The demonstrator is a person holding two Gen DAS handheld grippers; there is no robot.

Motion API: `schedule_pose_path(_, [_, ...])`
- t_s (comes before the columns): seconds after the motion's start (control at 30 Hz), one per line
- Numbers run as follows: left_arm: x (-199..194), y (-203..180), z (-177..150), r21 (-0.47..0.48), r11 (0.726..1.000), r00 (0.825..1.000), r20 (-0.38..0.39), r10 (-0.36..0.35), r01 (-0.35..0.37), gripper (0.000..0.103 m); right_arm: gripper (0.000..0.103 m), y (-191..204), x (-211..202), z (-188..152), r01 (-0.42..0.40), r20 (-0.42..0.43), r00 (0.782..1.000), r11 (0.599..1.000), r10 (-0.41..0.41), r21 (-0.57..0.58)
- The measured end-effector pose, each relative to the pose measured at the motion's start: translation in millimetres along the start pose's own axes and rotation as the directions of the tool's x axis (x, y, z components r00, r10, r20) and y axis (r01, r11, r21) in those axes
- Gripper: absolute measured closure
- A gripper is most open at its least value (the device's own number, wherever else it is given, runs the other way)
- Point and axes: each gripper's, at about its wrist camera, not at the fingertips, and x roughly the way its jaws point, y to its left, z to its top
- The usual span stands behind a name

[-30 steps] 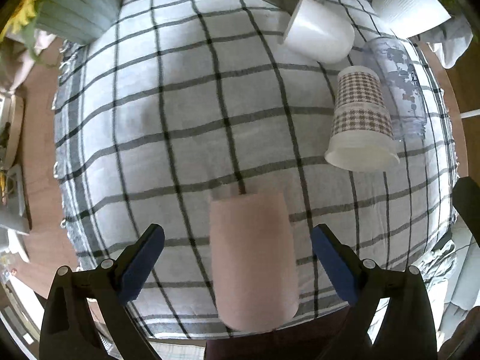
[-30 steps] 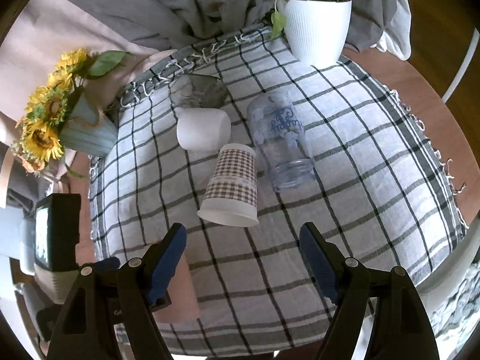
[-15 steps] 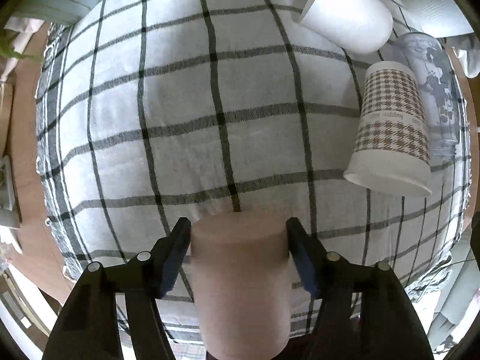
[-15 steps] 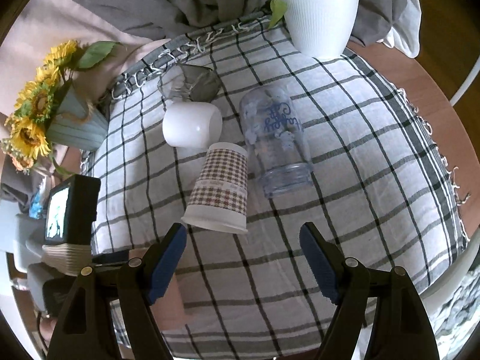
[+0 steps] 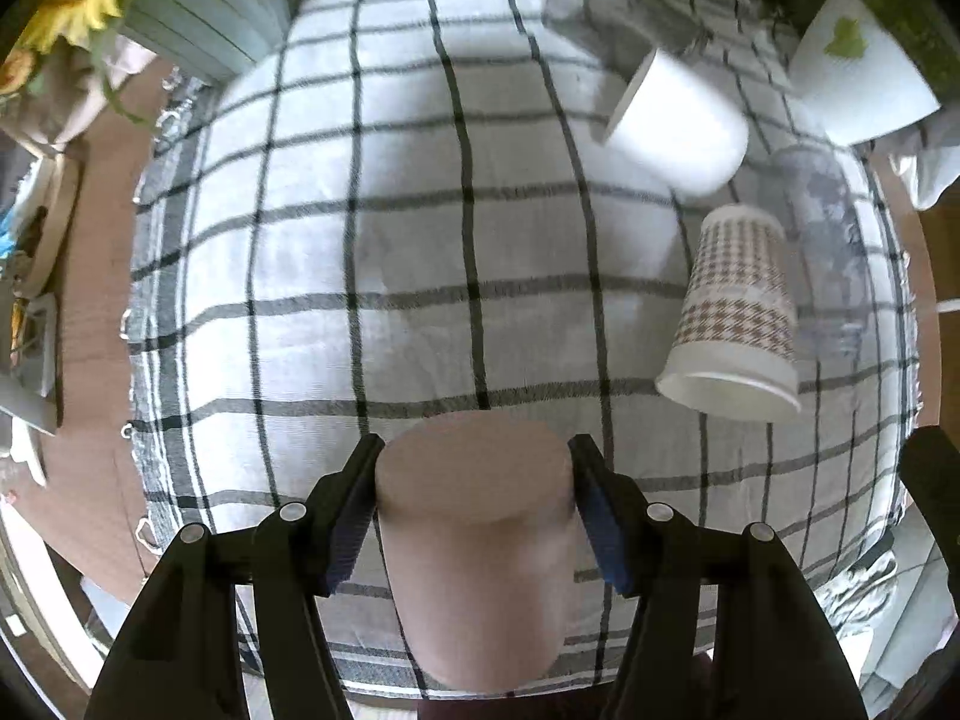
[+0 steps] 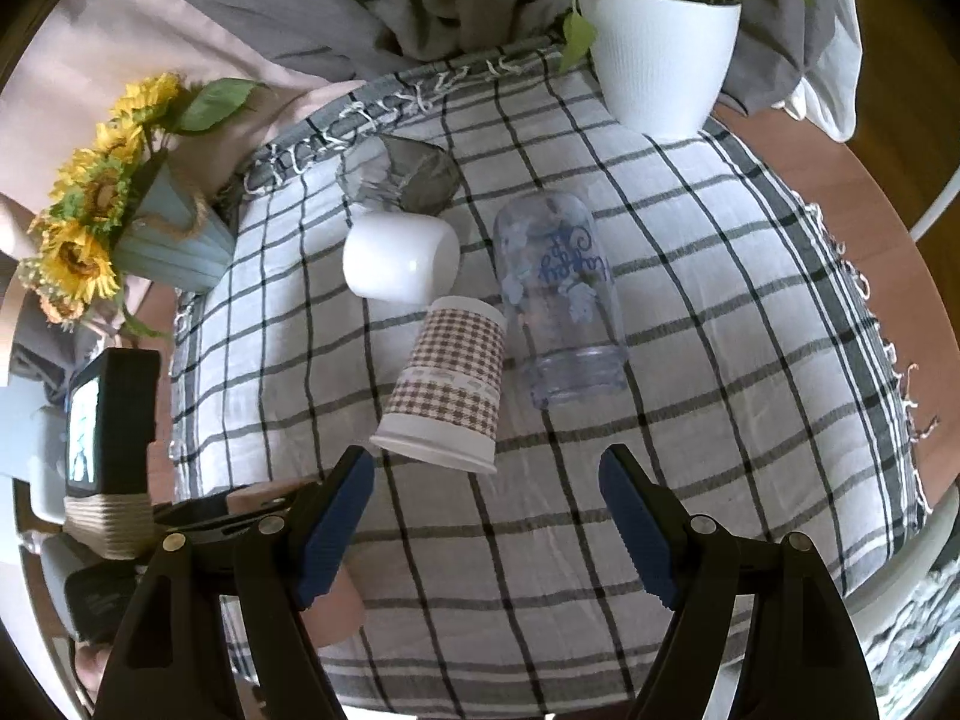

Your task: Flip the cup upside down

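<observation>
My left gripper is shut on a pink cup, its closed base pointing away from the camera, near the front edge of the checked tablecloth. Both blue pads press its sides. In the right wrist view the pink cup shows partly at lower left behind my finger. My right gripper is open and empty above the cloth, just in front of the houndstooth paper cup.
A houndstooth paper cup, a white cup, a clear printed tumbler and a glass stand inverted on the cloth. A white plant pot stands at the back right, a sunflower vase at the left.
The left gripper closed on the pink cup and has lifted back, so more of the table shows. The right gripper stayed open and barely moved.
</observation>
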Motion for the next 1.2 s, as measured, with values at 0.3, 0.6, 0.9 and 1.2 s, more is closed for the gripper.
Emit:
schedule_pose_path(0.3, [-24, -2, -26, -0.043, 0.999, 0.993, 0.115, -0.011, 0.016, 0.042, 0.025, 3, -10, 2, -0.012, 0.026, 1.000, 0.998, 0.013, -0.057])
schedule_pose_path(0.6, [-31, -18, -48, -0.027, 0.999, 0.966, 0.260, -0.009, 0.017, 0.042, 0.025, -1, -11, -3, 0.019, 0.021, 1.000, 0.994, -0.017, -0.106])
schedule_pose_path(0.9, [-34, -26, -75, -0.020, 1.000, 0.950, 0.314, -0.007, 0.014, 0.042, 0.026, -1, -14, -10, 0.058, 0.032, 0.998, 0.984, -0.053, -0.168])
schedule_pose_path(1.2, [-26, -25, -83, -0.037, 0.999, 0.952, 0.305, -0.027, 0.040, 0.043, 0.026, -4, -13, -22, 0.083, 0.011, 0.997, 0.980, -0.082, -0.184])
